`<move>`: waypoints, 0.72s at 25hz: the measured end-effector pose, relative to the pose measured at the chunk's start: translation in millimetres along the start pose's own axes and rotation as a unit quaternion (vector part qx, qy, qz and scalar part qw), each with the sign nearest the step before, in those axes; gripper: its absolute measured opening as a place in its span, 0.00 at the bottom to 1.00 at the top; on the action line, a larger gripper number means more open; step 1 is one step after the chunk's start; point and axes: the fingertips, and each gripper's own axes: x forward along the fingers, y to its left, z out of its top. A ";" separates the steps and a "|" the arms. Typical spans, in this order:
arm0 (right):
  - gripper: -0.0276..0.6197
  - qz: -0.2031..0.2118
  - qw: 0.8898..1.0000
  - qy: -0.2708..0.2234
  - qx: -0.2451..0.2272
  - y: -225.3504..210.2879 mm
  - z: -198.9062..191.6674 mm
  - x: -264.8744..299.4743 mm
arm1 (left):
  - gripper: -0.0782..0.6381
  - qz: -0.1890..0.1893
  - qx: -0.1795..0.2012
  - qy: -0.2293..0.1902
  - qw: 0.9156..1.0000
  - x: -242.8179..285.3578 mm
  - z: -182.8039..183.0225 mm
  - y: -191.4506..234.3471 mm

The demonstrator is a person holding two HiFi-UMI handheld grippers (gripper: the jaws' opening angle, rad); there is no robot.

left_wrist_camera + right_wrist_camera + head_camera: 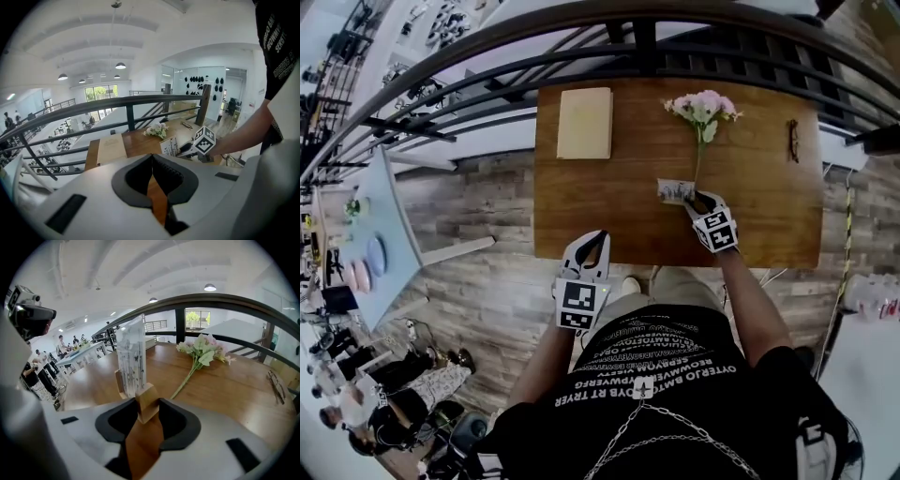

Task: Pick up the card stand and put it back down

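Note:
The card stand (675,191), a clear upright card holder on a wooden base, is near the middle of the wooden table (609,216). My right gripper (701,201) is shut on the near end of its wooden base. In the right gripper view the wooden block sits pinched between the dark pads (176,420), and the clear card stand (131,357) rises just ahead of them. I cannot tell whether the base touches the table. My left gripper (592,246) hangs at the table's front edge, shut and holding nothing. The left gripper view shows the card stand (168,146) beside the right gripper (186,148).
A sprig of pink flowers (703,108) lies behind the stand, its stem reaching toward it. A beige notebook (584,123) lies at the back left and a pair of glasses (793,141) at the back right. A dark railing (581,28) runs behind the table.

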 end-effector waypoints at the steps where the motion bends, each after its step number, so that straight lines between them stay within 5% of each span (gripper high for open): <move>1: 0.27 0.002 1.000 0.002 0.000 -0.2 -2.1 1.1 | 0.15 0.000 0.001 -0.001 1.000 -1.2 1.1 -0.6; 8: 0.30 -0.005 1.000 0.002 -0.022 -5.8 -11.8 4.8 | 0.15 0.005 0.011 -0.018 1.000 -17.1 3.7 -6.2; 11: 0.41 -0.024 0.999 -0.015 -0.015 -9.9 -5.3 -9.5 | 0.15 0.001 0.012 -0.031 0.999 -27.3 6.8 -9.8; 18: 0.41 -0.093 0.993 -0.066 -0.006 -3.8 21.2 -77.3 | 0.15 0.010 -0.022 -0.125 0.992 -76.3 24.1 -0.6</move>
